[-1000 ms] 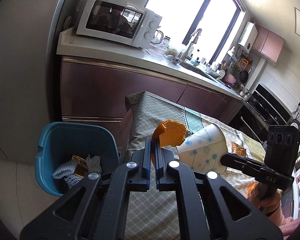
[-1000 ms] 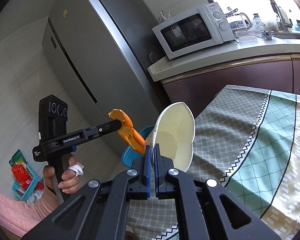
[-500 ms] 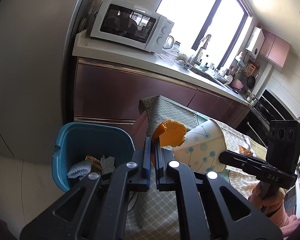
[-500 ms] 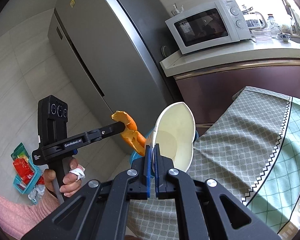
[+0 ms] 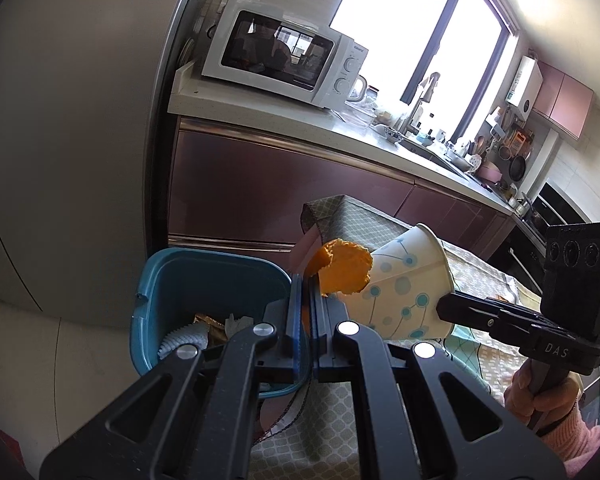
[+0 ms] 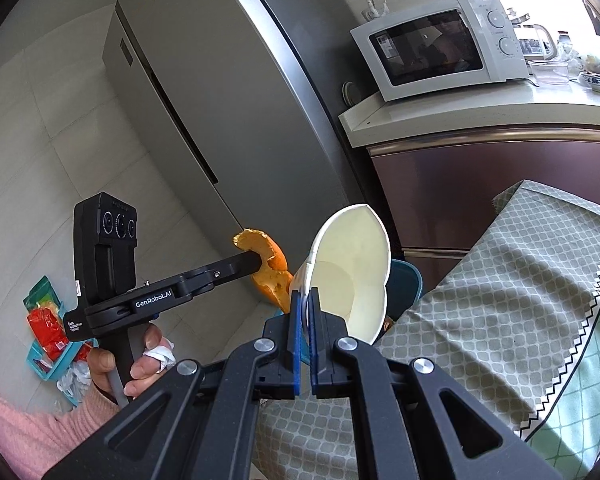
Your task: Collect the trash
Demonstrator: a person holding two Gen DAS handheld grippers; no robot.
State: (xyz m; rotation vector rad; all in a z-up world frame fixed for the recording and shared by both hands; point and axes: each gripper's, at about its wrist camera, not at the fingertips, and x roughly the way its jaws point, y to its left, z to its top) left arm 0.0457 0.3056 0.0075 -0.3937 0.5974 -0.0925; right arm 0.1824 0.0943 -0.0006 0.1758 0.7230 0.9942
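My left gripper (image 5: 307, 280) is shut on an orange peel (image 5: 342, 270), which sticks up past its fingertips beside the table corner. My right gripper (image 6: 305, 294) is shut on the rim of a squashed white paper cup (image 6: 354, 270) with blue dots (image 5: 406, 290), held sideways close to the right of the peel (image 6: 270, 270). A blue trash bin (image 5: 204, 292) stands on the floor below and left of both, with wrappers and white foam netting (image 5: 180, 338) inside. From the right wrist view only a sliver of the bin (image 6: 406, 284) shows behind the cup.
The table (image 6: 512, 276) under a grey-green patterned cloth fills the lower right. A steel fridge (image 6: 228, 100) and a maroon counter (image 5: 268, 184) with a microwave (image 5: 278, 58) stand behind the bin. A teal tray of packets (image 6: 46, 328) lies on the floor. Hands in pink sleeves (image 6: 28, 432) hold both grippers.
Both grippers have moved left past the table corner toward the bin, carrying the peel and the cup. The bin now sits closer to the middle of the left wrist view.
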